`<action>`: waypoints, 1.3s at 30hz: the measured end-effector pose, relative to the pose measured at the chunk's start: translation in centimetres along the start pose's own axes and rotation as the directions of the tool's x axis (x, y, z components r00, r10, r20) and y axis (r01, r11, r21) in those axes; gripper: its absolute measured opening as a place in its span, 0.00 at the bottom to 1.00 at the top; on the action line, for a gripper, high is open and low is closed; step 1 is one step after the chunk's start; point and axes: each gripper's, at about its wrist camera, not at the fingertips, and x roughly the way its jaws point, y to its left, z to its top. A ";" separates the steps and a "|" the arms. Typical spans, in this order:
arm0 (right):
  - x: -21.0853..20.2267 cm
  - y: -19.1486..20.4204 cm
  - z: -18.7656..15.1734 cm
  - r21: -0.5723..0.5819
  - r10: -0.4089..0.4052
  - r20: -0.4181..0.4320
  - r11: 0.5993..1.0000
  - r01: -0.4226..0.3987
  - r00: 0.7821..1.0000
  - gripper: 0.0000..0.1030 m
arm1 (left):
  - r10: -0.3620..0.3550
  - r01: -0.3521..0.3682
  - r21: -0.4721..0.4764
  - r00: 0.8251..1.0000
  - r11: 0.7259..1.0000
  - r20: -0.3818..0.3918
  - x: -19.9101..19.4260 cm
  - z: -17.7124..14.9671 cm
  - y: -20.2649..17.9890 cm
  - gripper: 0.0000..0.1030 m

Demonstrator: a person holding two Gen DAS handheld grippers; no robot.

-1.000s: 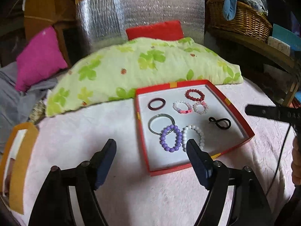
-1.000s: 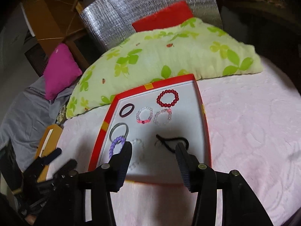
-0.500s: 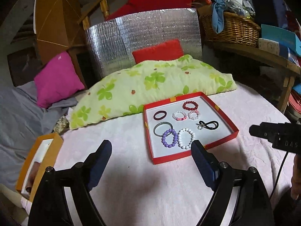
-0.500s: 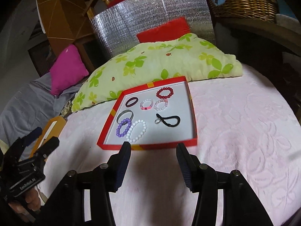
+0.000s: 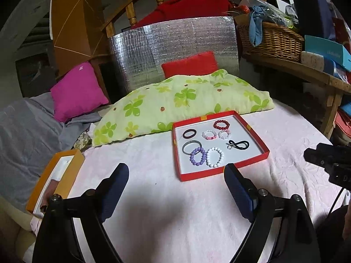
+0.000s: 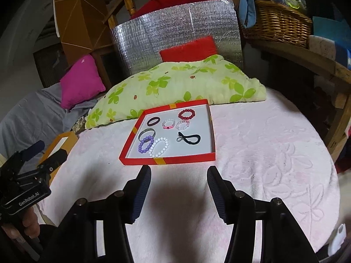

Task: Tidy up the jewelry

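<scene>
Left wrist, green pillow (image 5: 184, 103) behind red tray (image 5: 221, 173)

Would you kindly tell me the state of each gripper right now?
Left gripper: open, holding nothing.
Right gripper: open, holding nothing.

Bed w/ pale pink cover (image 5: 153, 208). On it: red tray (image 5: 221, 172) near middle, green leaf-print pillow (image 5: 175, 107) just behind tray, orange box (image 5: 65, 171) at left edge.
</scene>
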 end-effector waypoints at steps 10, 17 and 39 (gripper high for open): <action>-2.8 2.2 0.2 -0.035 -0.034 0.003 0.999 0.034 0.999 0.60 | 0.065 -0.064 -0.032 0.998 0.997 0.011 -2.6 0.1 1.0 0.89; -4.4 3.8 -0.3 -0.047 -0.063 0.004 0.997 0.063 0.998 0.60 | 0.091 -0.089 -0.070 0.996 0.994 0.024 -4.5 -0.2 1.7 0.92; -1.9 5.4 -1.0 -0.094 -0.128 -0.021 0.988 0.125 0.992 0.61 | 0.031 -0.027 -0.079 0.998 0.997 0.051 -4.2 -1.3 1.9 0.92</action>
